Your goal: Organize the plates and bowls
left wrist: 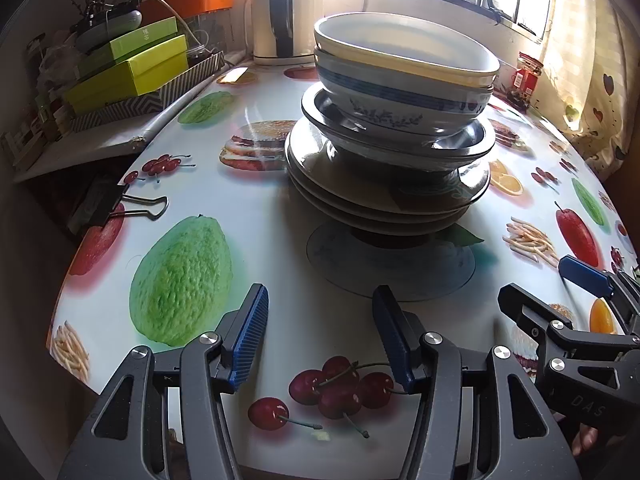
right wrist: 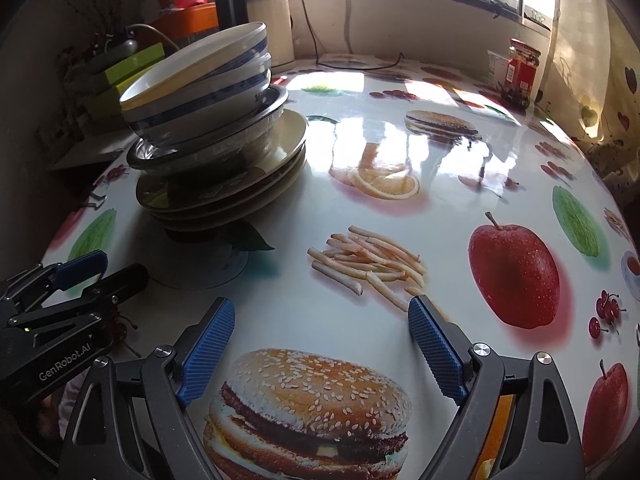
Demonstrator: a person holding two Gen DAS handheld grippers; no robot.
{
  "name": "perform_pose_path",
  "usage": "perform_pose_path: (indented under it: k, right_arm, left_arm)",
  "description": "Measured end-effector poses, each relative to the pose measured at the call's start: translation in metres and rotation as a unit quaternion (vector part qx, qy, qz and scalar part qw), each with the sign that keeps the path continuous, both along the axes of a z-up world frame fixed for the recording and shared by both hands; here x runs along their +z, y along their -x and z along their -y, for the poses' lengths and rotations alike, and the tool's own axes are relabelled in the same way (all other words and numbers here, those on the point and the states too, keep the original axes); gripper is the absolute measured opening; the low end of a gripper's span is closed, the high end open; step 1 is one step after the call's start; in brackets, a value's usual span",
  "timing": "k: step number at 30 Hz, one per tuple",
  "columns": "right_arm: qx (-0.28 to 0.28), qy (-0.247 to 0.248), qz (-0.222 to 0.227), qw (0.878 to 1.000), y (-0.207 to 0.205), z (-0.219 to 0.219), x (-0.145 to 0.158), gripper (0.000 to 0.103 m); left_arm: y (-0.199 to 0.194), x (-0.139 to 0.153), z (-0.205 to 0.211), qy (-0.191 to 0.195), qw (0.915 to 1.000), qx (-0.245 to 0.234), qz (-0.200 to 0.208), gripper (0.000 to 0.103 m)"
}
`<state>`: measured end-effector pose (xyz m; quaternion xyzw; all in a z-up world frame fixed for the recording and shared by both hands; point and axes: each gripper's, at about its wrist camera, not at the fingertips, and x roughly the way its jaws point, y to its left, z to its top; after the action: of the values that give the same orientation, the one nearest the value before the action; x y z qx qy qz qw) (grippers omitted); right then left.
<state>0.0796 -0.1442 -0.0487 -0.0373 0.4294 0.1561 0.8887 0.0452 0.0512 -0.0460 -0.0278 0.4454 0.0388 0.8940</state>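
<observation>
One stack of dishes stands on the printed table point(left wrist: 256, 240). Several cream plates point(left wrist: 360, 200) lie at the bottom, a shiny metal bowl point(left wrist: 460, 146) sits on them, and white bowls with blue bands point(left wrist: 400, 100) nest on top, tilted. My left gripper point(left wrist: 320, 300) is open and empty, short of the stack's near side. My right gripper point(left wrist: 536, 280) shows at the lower right. In the right wrist view the stack of dishes point(right wrist: 224, 136) is at the upper left. There my right gripper point(right wrist: 320, 308) stands wide open over bare table with nothing in it, and the left gripper point(right wrist: 120, 266) is at the left edge.
A kettle point(left wrist: 276, 12) and a red-lidded jar point(left wrist: 528, 76) stand at the back by the window. Green boxes point(left wrist: 132, 68) are piled on a side shelf at the left. A black binder clip point(left wrist: 120, 204) grips the table's left edge. The jar point(right wrist: 522, 68) is at the far right.
</observation>
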Motion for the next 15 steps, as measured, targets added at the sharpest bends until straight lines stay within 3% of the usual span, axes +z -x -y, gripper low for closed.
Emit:
perform_pose_path:
  k: [15]
  right_arm:
    - [-0.002, 0.004, 0.001, 1.0, 0.0006, 0.0009, -0.0003, 0.09]
  left_arm:
    - [-0.0003, -0.0009, -0.0005, 0.0, 1.0, 0.005, 0.0, 0.059]
